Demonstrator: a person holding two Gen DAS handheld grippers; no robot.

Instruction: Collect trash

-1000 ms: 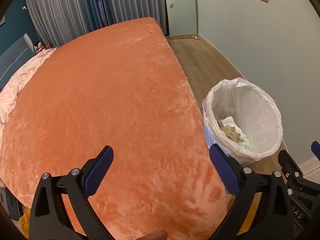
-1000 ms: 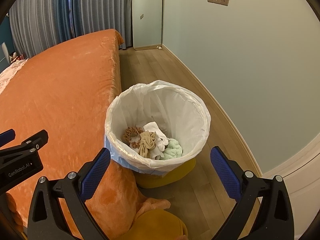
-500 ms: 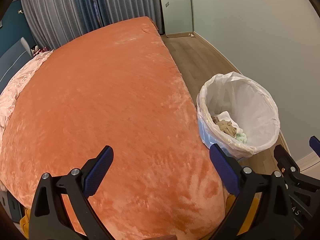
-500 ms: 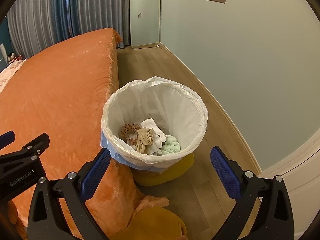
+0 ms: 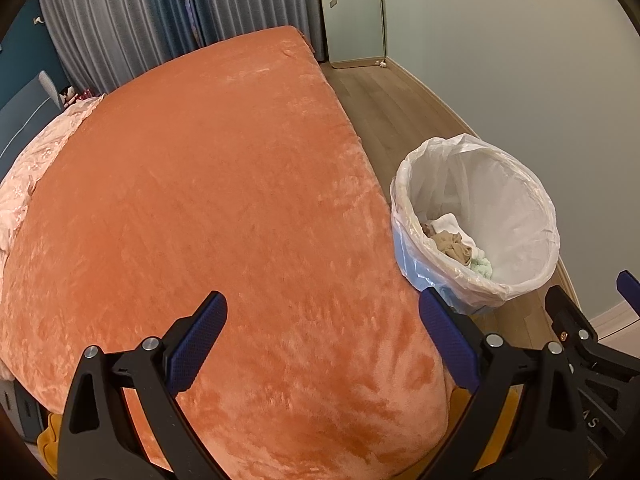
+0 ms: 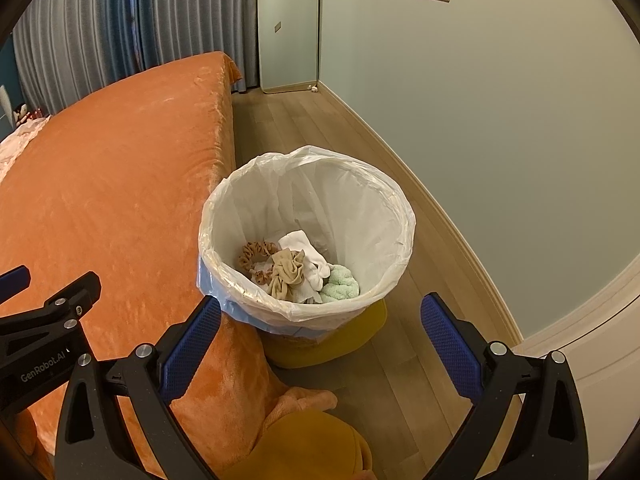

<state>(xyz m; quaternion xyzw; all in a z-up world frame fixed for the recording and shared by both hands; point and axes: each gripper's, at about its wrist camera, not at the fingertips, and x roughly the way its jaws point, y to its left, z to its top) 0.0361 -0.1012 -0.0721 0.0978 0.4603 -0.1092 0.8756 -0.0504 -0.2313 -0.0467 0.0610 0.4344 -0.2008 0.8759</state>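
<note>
A: Noted the trash bin [image 6: 308, 240] on the wood floor [image 6: 400, 360], just beside the edge of the orange bed [image 6: 112, 184]. It sat on a yellow base [image 6: 332, 344] and was lined with a thin white bag [image 6: 360, 208] folded over the rim.

B: Contents?

A: All soft goods: a tan scrunchie [image 6: 256, 254], a crumpled beige cloth [image 6: 288, 274], a white cloth [image 6: 308, 252], and a fluffy green piece [image 6: 340, 286]. Judged light, limp, not fragile; a pinch on any raised fold should have held. The liner looked slippery and easy to tear, so best taken at the gathered rim, not mid-wall.

B: Gripper states?

A: Left gripper [image 5: 324, 340] was spread wide with nothing between the pads, over the near end of the bed. Right gripper [image 6: 320, 340] was likewise spread and empty, hovering above the near rim of the bin.

B: Room to move?

A: Floor strip between bed and wall [image 6: 500, 120] was narrow; the bin filled much of it. Open floor ran toward the mirror [image 6: 288, 24]. No loose trash was visible on the bed surface. A mustard cushion [image 6: 308, 448] sat low near the right gripper, a possible snag.
</note>
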